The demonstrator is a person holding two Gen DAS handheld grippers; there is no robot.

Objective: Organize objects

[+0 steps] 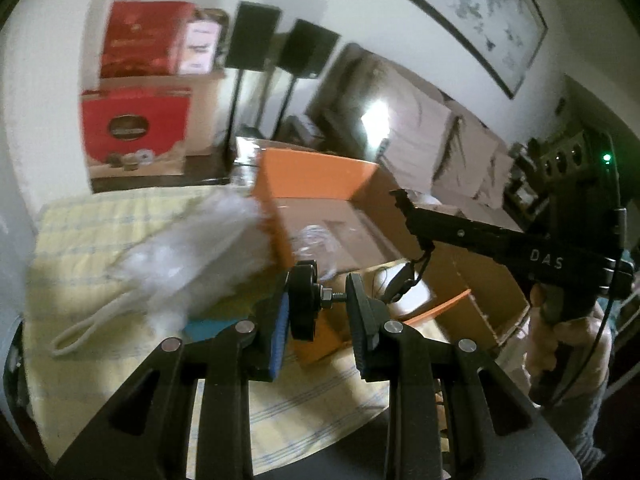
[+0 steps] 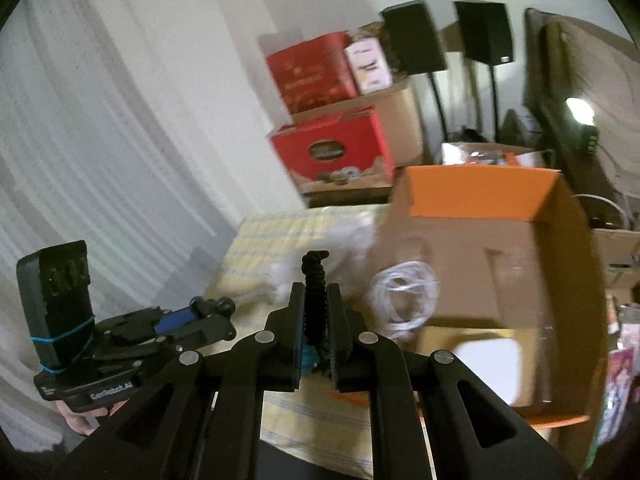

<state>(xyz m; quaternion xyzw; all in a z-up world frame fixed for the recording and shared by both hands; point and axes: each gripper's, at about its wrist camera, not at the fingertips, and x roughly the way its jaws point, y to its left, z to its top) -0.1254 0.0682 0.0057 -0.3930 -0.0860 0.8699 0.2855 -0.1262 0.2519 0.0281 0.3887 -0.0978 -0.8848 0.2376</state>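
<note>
Two grippers are up over the table, both tilted downward. The left gripper has its pads pressed on a small black knob with a bolt through it. The right gripper is clamped tight on a black braided cord that sticks up between the jaws.

Just beyond them an open orange-lined cardboard box sits on a yellow checked tablecloth, with a coil of white cable inside. A fluffy white bundle with a cord loop lies beside the box. Against the far wall stand red cartons and two black speakers on stands; a framed picture hangs on the wall.
</note>
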